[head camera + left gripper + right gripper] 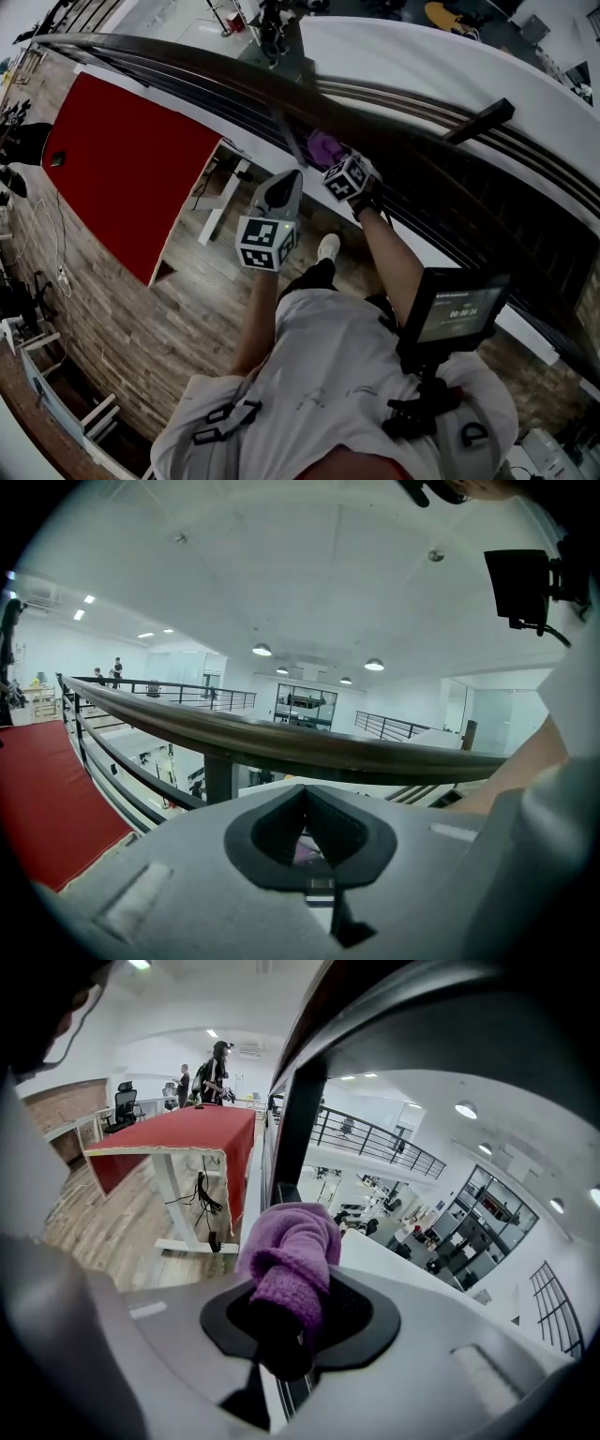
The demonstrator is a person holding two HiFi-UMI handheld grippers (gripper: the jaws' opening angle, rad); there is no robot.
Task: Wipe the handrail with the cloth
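Mezzanine edge: right gripper (287,1327) pinches purple cloth (292,1246) up at handrail (187,67), ready for wiping; left gripper (302,806) pressed together, empty, kept off rail.

The head camera looks steeply down over the person's chest and arms, onto the left hand-held gripper (286,178) and the right hand-held gripper (333,159), which are held at the handrail (216,67).

The left gripper view sits low and faces outward and up, with the handrail (281,742) crossing close ahead.

The right gripper view sits close under the handrail (450,1016) and looks along it, with the cloth (291,1251) right in front of the lens.

All three views share the handrail and the red surface (122,169) (47,808) (187,1129). The head view also shows the cloth (326,147).
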